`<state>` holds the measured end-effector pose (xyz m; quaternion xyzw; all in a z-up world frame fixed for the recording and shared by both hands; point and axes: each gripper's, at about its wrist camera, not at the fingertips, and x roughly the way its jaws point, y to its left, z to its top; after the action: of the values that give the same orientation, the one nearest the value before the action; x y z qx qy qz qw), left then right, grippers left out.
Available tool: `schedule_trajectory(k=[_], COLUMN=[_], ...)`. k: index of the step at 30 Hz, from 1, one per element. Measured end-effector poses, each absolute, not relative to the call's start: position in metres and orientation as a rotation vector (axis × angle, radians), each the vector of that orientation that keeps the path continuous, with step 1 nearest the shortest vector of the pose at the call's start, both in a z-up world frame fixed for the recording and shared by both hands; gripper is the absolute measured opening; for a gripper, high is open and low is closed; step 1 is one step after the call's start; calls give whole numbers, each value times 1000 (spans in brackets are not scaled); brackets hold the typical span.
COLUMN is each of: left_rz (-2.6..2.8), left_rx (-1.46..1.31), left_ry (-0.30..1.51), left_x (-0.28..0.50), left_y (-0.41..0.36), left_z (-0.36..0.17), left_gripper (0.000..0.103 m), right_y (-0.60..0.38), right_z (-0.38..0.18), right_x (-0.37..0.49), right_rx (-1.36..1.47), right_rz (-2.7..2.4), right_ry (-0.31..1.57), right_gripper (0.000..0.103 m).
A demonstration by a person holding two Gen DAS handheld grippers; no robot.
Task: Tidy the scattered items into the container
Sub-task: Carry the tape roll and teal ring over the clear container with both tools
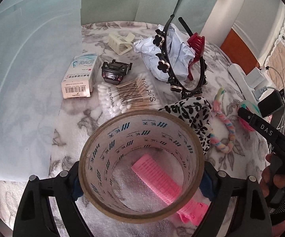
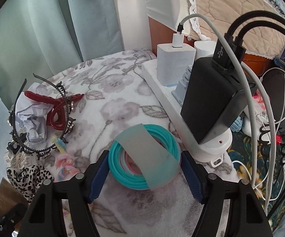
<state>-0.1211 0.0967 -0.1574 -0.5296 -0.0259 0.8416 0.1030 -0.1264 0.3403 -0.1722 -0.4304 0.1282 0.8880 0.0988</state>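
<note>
Tape (image 1: pixel 141 169) clamped in my left gripper (image 1: pixel 141 179); right gripper (image 2: pixel 144 172) wide, straddling cord coil (image 2: pixel 144 158), not touching.

a floral-patterned blanket (image 2: pixel 118 90) covers the surface, and pale green curtains (image 2: pixel 43 29) hang behind it. along the blanket's right edge lies a white power strip (image 2: pixel 162 90) carrying a white charger (image 2: pixel 174 65) with a white cable (image 2: pixel 217 25) plugged into its top, and next to it a black adapter (image 2: pixel 211 102) with two black usb cables (image 2: pixel 239 29) in it. beyond the strip are a beige quilted cover with lace trim (image 2: pixel 231 6), an orange-brown wooden panel (image 1: pixel 235 49) and a dark patterned rug (image 2: pixel 247 154) strewn with loose white cords.
</note>
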Motion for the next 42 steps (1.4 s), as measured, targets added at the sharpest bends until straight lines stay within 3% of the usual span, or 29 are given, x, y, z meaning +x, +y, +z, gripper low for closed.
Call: schedule_trajectory(k=[12, 23, 34, 42], left_rz=[2503, 2655, 2858, 2988], left_rx=[-1410, -1098, -808, -773], left_ry=[-100, -171, -328, -460], left_x=[-87, -51, -28, -32], left_y=[91, 61, -24, -90], left_z=[-112, -25, 48, 48], left_gripper=[90, 90, 90, 90], right_y=[327, 288, 201, 121], right_z=[-123, -27, 78, 96], right_x=[-82, -36, -20, -32], right_rx=[-1185, -960, -790, -836], right_rz=[2694, 2866, 3187, 3332], right_ry=[440, 378, 337, 228], right_gripper=[74, 74, 74, 74])
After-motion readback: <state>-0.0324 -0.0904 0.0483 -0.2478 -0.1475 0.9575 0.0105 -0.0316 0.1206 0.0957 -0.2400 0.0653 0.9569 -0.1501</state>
